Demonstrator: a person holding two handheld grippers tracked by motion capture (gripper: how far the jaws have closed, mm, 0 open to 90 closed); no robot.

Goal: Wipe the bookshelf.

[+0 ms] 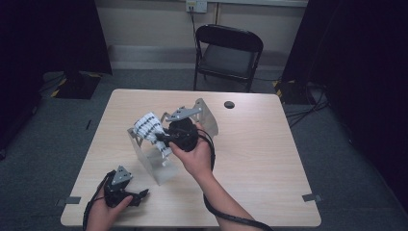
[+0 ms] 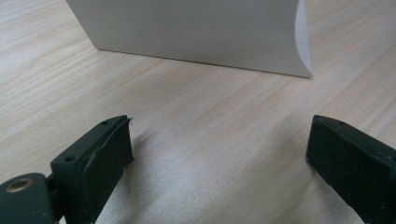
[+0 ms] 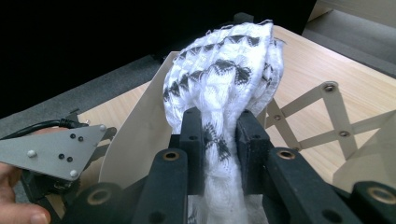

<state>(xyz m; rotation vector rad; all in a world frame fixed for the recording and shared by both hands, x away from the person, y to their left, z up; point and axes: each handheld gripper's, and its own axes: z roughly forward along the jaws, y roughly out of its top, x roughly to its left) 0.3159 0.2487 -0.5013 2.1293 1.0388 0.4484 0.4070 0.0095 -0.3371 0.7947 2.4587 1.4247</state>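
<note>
The right gripper (image 3: 219,135) is clamped on a black-and-white sock (image 3: 224,70) and holds it up over the grey metal rack (image 1: 154,163) in the middle of the table (image 1: 269,159), while the left gripper (image 2: 219,154), jaws apart, rests near the table's front left corner.

Dim room with black curtains at both sides of the high view, wooden table (image 1: 269,159) evenly lit from above, soft glare on the wood between the left gripper (image 2: 219,154) jaws, near jaws blurred, knitted cloth (image 3: 224,88) sharp, background black.
</note>
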